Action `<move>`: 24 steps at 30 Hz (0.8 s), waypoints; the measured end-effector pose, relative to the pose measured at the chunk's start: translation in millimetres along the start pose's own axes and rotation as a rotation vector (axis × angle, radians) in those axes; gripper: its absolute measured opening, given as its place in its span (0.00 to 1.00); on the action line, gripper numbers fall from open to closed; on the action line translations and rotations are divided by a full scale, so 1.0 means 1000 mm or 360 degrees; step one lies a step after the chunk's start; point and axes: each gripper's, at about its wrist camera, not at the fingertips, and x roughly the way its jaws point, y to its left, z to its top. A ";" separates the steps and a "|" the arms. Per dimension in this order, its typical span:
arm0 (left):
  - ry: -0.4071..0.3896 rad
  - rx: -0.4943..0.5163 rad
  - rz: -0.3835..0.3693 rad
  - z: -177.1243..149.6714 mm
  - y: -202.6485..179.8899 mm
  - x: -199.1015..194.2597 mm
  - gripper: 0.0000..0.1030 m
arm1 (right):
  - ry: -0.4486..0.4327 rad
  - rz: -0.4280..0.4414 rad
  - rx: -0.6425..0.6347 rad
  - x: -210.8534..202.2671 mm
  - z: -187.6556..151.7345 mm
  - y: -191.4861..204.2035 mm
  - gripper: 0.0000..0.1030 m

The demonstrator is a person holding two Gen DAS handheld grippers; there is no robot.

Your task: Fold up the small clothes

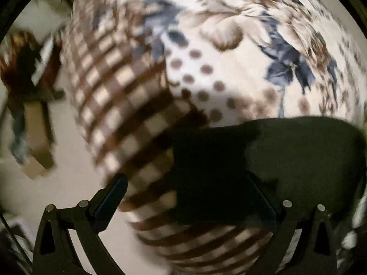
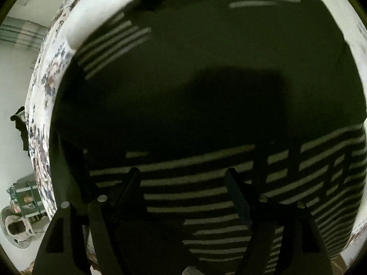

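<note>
Dark garment with pale stripes (image 2: 206, 96) spread flat on the patterned bedspread (image 1: 229, 45) — laid out for folding, probably; right hand-held gripper (image 2: 183, 183) above the striped end, jaws apart, nothing clamped; left hand-held gripper (image 1: 183, 197) jaws apart too, over the garment's edge — likely placed to pinch there.

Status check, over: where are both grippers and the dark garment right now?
Left gripper open above the dark garment's edge. Right gripper open over its striped part, nothing held. Garment flat on patterned bedspread. Nothing in the way.
</note>
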 end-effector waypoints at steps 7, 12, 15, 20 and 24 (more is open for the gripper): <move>-0.0187 -0.0009 0.0012 0.008 -0.023 -0.012 0.04 | 0.0038 -0.0065 -0.0089 0.020 -0.013 0.037 0.75; -0.0468 0.0039 -0.0071 0.041 -0.040 -0.078 0.05 | -0.0038 -0.0148 -0.0244 0.010 -0.013 0.070 0.75; -0.0603 0.0056 -0.0112 0.072 -0.045 -0.108 0.05 | -0.0094 -0.0295 -0.0326 0.008 -0.010 0.089 0.75; -0.0735 0.0081 -0.0178 0.119 -0.059 -0.141 0.05 | -0.0261 -0.0616 -0.0392 0.000 0.008 0.100 0.92; -0.0793 0.0155 -0.0179 0.139 -0.086 -0.157 0.05 | -0.0255 -0.0714 -0.0353 0.005 0.031 0.095 0.92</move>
